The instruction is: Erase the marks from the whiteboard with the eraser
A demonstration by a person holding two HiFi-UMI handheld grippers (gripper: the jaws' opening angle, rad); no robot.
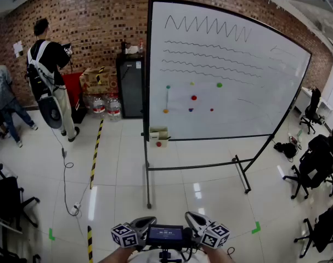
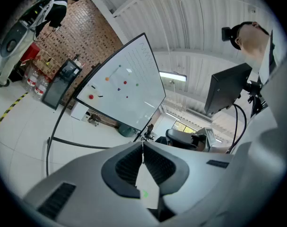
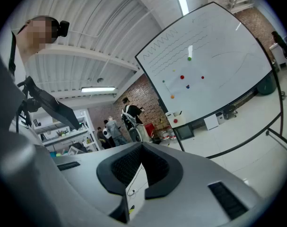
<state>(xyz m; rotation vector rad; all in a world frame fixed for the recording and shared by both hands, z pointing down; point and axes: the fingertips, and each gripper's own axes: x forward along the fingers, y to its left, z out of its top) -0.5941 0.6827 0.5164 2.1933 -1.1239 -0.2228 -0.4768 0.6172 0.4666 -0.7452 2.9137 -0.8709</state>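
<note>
Nearest, the left hand-held gripper (image 2: 143,146) and the right hand-held gripper (image 3: 142,146) sit side by side, both clenched on nothing. The whiteboard (image 1: 226,92) stands far off, straight ahead across the floor. Its zigzag (image 1: 207,26) and wavy lines (image 1: 210,64) run left to right. No eraser shows for certain; a small box (image 1: 159,136) at the board's lower left may hold it.

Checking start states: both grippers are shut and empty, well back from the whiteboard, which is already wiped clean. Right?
Not quite. The whiteboard is not clean: the head view shows a zigzag and wavy lines on its upper half. The rest holds: the left gripper and right gripper are shut and empty, well back from it.
</note>
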